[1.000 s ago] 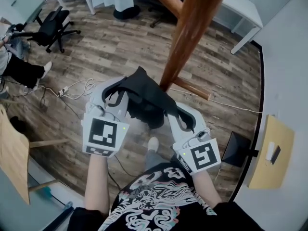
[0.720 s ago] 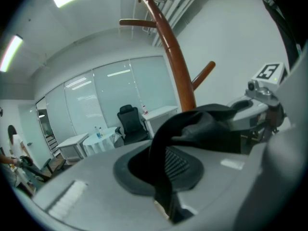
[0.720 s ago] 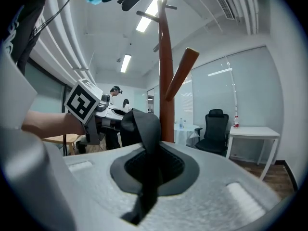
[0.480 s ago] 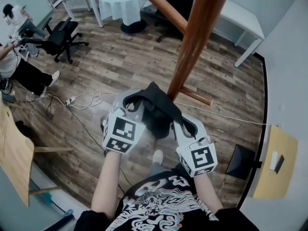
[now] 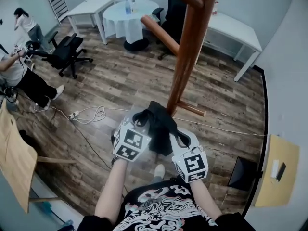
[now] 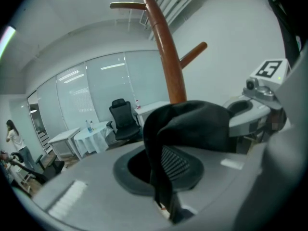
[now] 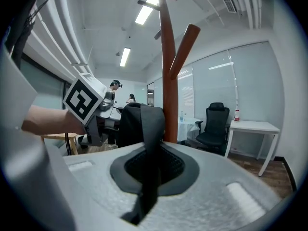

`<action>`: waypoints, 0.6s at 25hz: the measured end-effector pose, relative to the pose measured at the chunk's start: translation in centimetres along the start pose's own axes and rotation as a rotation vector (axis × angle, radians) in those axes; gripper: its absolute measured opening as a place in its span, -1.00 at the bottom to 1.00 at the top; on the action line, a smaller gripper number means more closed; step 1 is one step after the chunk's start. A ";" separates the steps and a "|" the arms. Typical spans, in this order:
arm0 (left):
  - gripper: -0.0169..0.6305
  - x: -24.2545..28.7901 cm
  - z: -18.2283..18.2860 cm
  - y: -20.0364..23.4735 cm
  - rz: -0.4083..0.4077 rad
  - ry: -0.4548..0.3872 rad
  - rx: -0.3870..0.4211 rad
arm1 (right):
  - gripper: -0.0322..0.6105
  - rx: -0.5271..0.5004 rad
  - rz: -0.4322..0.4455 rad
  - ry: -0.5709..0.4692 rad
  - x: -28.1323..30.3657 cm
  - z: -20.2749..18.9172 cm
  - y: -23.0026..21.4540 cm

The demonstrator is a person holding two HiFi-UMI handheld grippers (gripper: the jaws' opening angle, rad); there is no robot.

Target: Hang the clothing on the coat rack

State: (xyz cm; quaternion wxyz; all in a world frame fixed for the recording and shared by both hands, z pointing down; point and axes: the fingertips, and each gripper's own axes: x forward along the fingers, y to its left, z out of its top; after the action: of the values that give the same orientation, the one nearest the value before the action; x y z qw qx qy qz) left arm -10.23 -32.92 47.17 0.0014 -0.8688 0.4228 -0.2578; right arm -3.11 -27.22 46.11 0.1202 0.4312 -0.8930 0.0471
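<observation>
1. The left gripper (image 5: 140, 120) has its jaws squeezed together on a fold of the black garment (image 5: 160, 128). In the left gripper view the cloth runs down into the narrow slit between them.
2. The right gripper (image 5: 177, 134) is clamped the same way, on a strap-like band of the garment that drops between its jaws.
3. The two grippers sit side by side, close together, both tilted a little downward. Their marker cubes face the head camera.
4. The garment is bunched and slung between the two grippers, held in the air above the floor (image 5: 125, 81). It hangs on no peg.
5. The rack (image 5: 190, 47), a brown wooden pole, rises just behind the garment. Whether cloth and pole touch cannot be told.
6. One peg (image 5: 159, 32) slants up and out to the left, well above the garment.
7. A white cable (image 5: 91, 113) lies coiled on the plank floor to the left of the grippers.
8. Farther off stand a black chair (image 5: 67, 57), a round table (image 5: 130, 20) under a white cloth, and a white desk (image 5: 236, 32).
9. A seated person (image 5: 19, 78) is at the left edge.
</observation>
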 end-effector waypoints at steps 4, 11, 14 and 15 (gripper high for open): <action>-0.91 0.4 -0.7 -0.9 -0.023 0.007 -0.008 | -0.89 0.011 0.011 0.016 0.1 -0.6 0.3; -0.90 -0.1 -1.1 -1.5 -0.032 0.005 -0.006 | -0.89 0.001 0.013 0.008 0.1 -0.4 1.0; -0.90 -0.4 -1.4 -1.8 -0.032 0.007 -0.002 | -0.88 0.014 0.014 0.005 0.2 -0.5 1.2; -0.90 -0.5 -1.5 -1.9 -0.035 0.006 -0.005 | -0.88 0.017 0.012 0.006 0.2 -0.5 1.2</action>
State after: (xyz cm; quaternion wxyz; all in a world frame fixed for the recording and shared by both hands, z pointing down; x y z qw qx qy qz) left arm -9.80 -31.04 48.67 -0.0064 -0.8753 0.4081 -0.2592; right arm -4.13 -26.54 46.65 0.1190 0.4269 -0.8947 0.0564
